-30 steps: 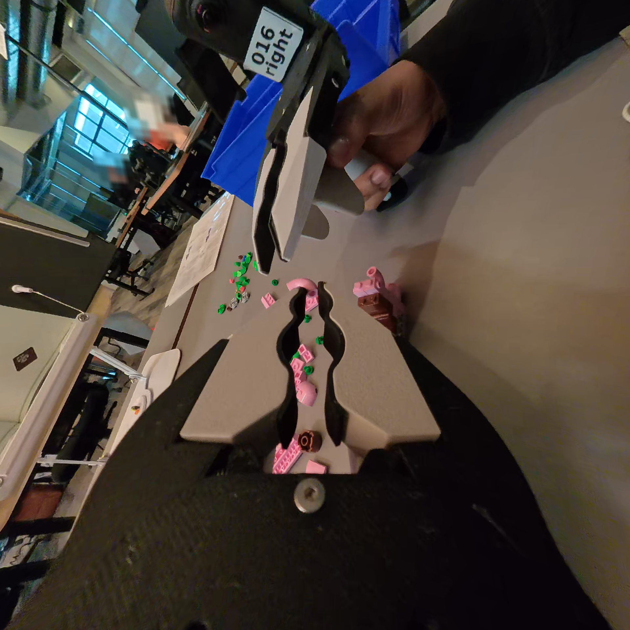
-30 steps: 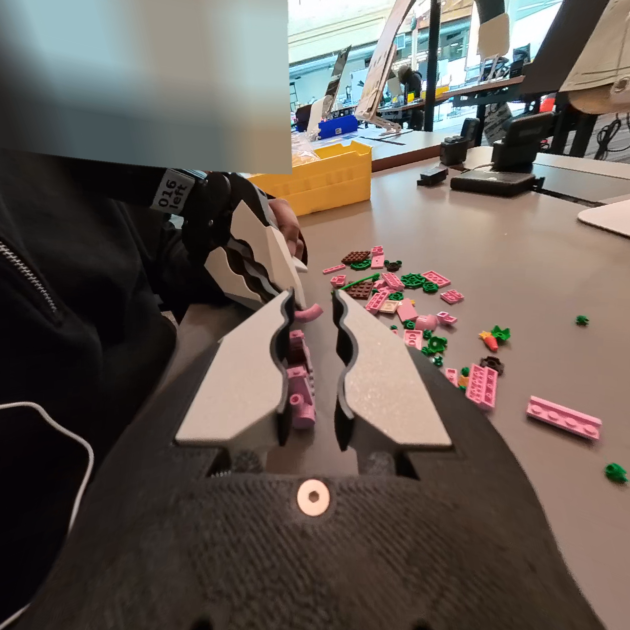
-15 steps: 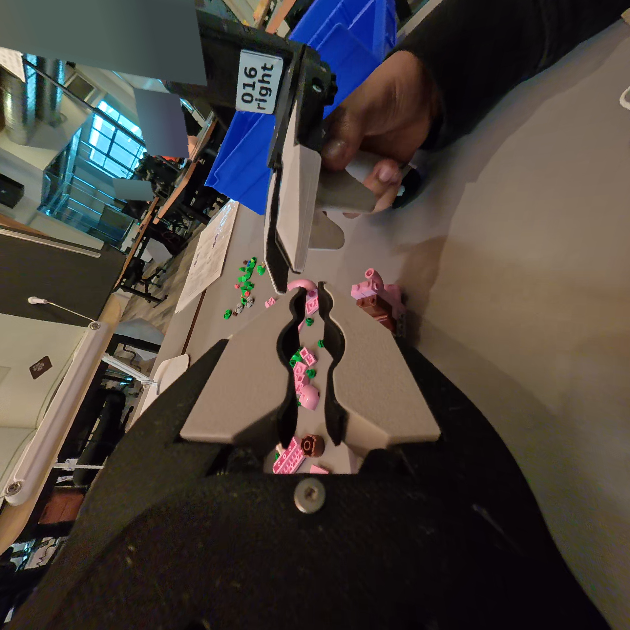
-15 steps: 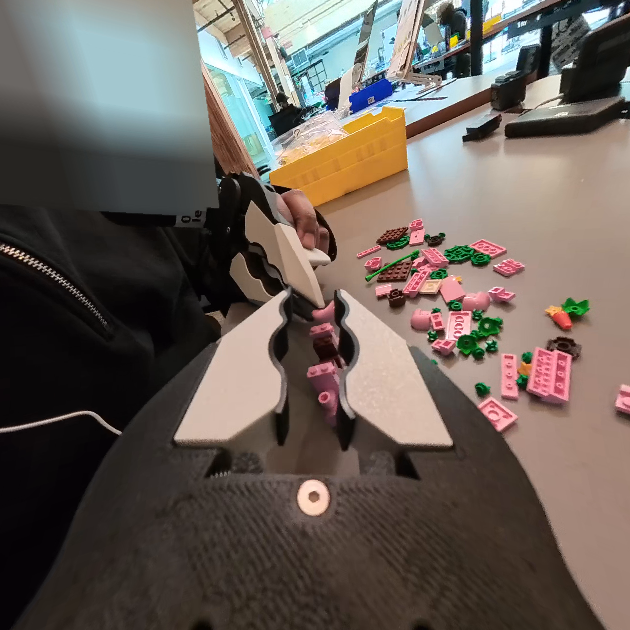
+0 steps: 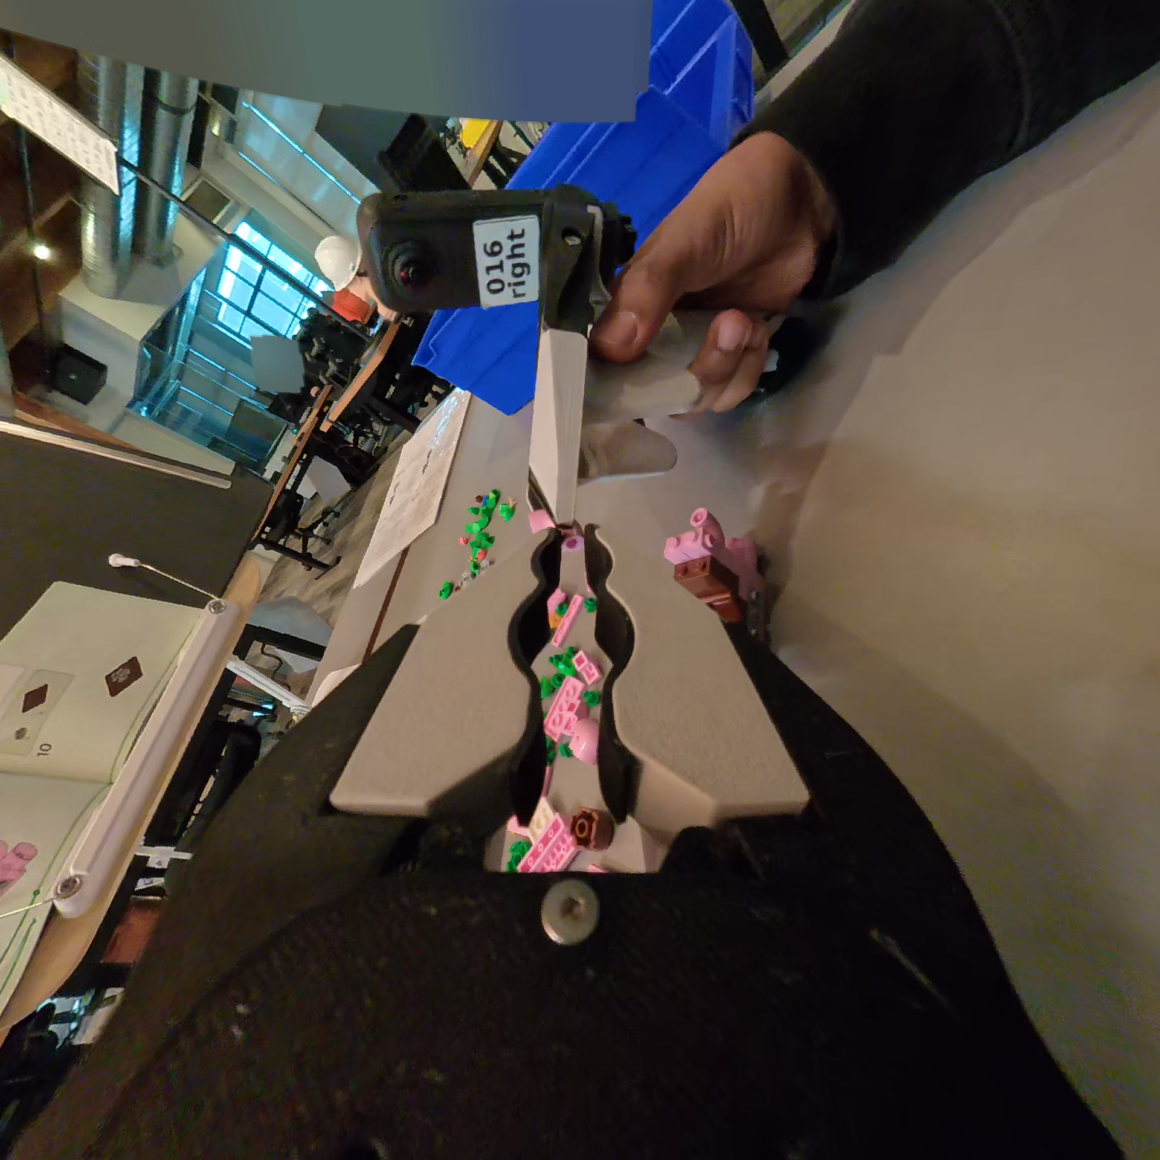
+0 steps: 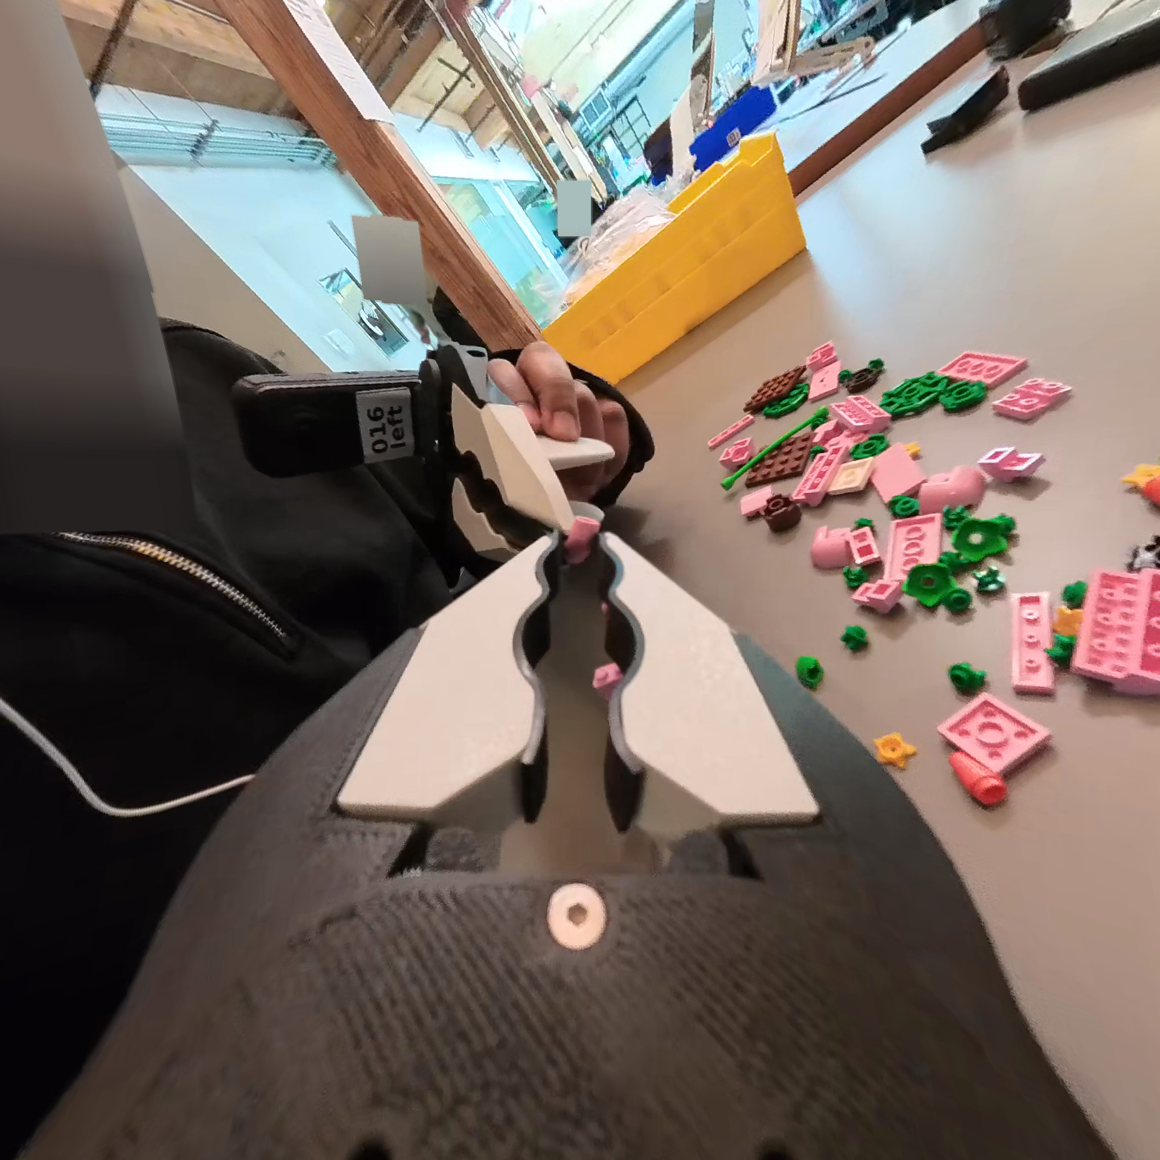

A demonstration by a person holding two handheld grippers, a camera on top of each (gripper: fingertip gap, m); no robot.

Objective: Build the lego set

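My left gripper [image 5: 570, 535] is shut on a small pink curved piece [image 5: 571, 543], held above the grey table. My right gripper [image 6: 577, 545] meets it tip to tip, its jaws closed on the same pink piece [image 6: 579, 535]. In the left wrist view the right gripper [image 5: 558, 511] comes down from above, seen edge-on. In the right wrist view the left gripper [image 6: 562, 511] reaches in from the left. The part-built pink and brown model [image 5: 709, 565] stands on the table just right of my left fingers. Loose pink, green and brown pieces [image 6: 910, 502] lie spread to the right.
A yellow bin [image 6: 690, 270] stands at the back of the table. A blue bin [image 5: 596, 220] and a white instruction sheet [image 5: 420, 496] lie beyond the pieces. A person's dark jacket [image 6: 188, 628] fills the left of the right wrist view. The tips of both grippers are at nearly the same place.
My right gripper swung in to the left gripper's tips and narrowed from open to closed on the pink piece. The model is no longer between the right fingers.
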